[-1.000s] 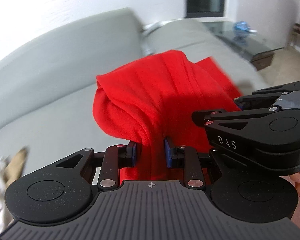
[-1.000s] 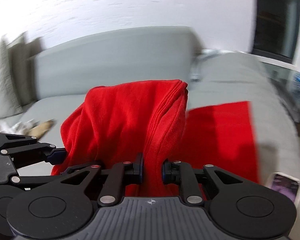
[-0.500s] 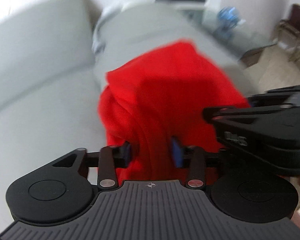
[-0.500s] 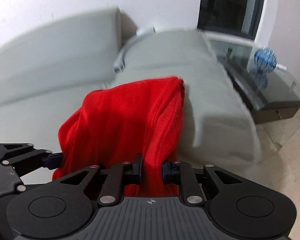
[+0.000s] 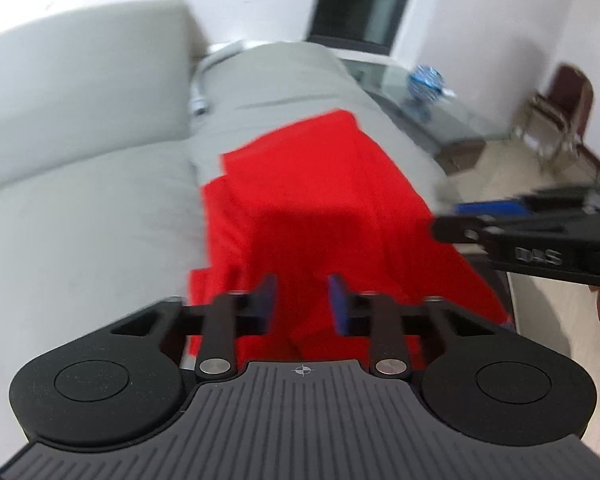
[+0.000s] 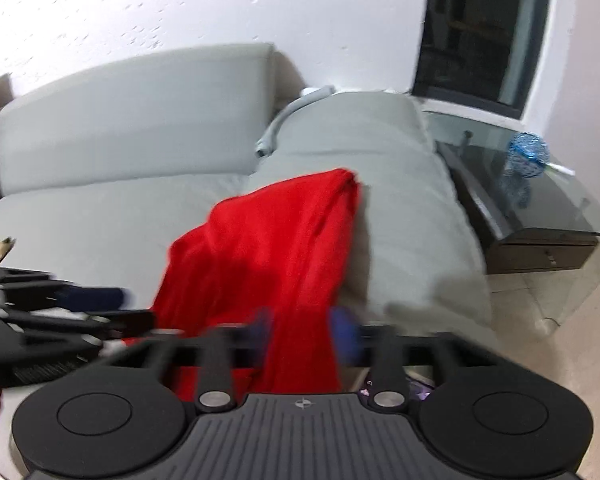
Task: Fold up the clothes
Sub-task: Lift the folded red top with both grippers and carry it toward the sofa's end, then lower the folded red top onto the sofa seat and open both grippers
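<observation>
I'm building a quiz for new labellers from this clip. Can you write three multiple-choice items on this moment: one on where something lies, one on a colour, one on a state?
1. Where does the garment lie?
A. on the glass side table
B. on the grey sofa
C. on the floor

2. What colour is the garment?
A. red
B. white
C. green

3. How does the left gripper stand?
A. clamped tight on the cloth
B. out of view
C. open, with cloth between its pads

Answers:
1 B: the cloth drapes over the grey sofa cushion, beside the glass side table.
2 A: it is plain red in both views.
3 C: a wide gap shows between the blue pads; the right gripper looks open too.
</observation>
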### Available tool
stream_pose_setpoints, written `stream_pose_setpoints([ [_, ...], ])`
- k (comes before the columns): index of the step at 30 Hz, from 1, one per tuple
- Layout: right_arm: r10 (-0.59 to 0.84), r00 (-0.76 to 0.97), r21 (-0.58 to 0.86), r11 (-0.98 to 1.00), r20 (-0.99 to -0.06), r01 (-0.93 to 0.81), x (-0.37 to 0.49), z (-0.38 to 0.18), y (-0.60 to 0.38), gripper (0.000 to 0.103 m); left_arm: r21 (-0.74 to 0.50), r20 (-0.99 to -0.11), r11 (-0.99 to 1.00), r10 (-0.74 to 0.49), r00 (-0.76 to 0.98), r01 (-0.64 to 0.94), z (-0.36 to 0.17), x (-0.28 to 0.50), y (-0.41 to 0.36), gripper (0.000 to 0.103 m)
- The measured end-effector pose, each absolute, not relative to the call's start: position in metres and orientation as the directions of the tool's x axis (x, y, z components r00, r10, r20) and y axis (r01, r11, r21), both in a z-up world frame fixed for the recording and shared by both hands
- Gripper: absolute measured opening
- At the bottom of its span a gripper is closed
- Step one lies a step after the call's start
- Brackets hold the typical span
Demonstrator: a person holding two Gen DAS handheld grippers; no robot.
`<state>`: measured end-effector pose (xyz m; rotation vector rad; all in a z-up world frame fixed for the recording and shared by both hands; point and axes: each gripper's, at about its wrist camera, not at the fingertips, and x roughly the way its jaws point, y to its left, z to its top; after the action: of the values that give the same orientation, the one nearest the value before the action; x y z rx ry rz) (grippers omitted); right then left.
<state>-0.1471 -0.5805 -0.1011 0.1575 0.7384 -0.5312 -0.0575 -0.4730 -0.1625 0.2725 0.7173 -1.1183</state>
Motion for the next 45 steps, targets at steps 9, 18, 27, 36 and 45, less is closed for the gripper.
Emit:
stream_pose_setpoints([
  [9,-0.437,0.634,-0.126,0.871,-0.638,0.474,-0.120,-0.128,-0.600,0.008,-0.190,-0.639,0.539,-0.703,0.313,0.821,-0.169,-0.011,-0.522,0.004],
  [18,-0.403,0.566,-0.088,0.861,-0.719,0.501,-0.117,-0.117,-0.632,0.004,-0.167,-0.727,0.563,-0.624,0.285,0.809,-0.190,0.008,-0.525,0.009],
  [27,-0.489,0.637,-0.216,0.861,-0.596,0.460,-0.027,-0.102,-0.661,0.006,-0.213,-0.615,0.548,-0.719,0.325,0.809,-0.167,0.017,-0.558,0.011],
  [36,-0.497,0.604,-0.224,0.853,-0.623,0.471,-0.045,-0.109,-0.656,0.006,-0.179,-0.722,0.504,-0.651,0.235,0.845,-0.181,0.031,-0.583,0.010],
  [45,-0.410,0.551,-0.119,0.865,-0.727,0.487,-0.129,-0.117,-0.593,0.008,-0.214,-0.682,0.357,-0.721,0.122,0.909,-0.175,-0.041,-0.493,0.011],
])
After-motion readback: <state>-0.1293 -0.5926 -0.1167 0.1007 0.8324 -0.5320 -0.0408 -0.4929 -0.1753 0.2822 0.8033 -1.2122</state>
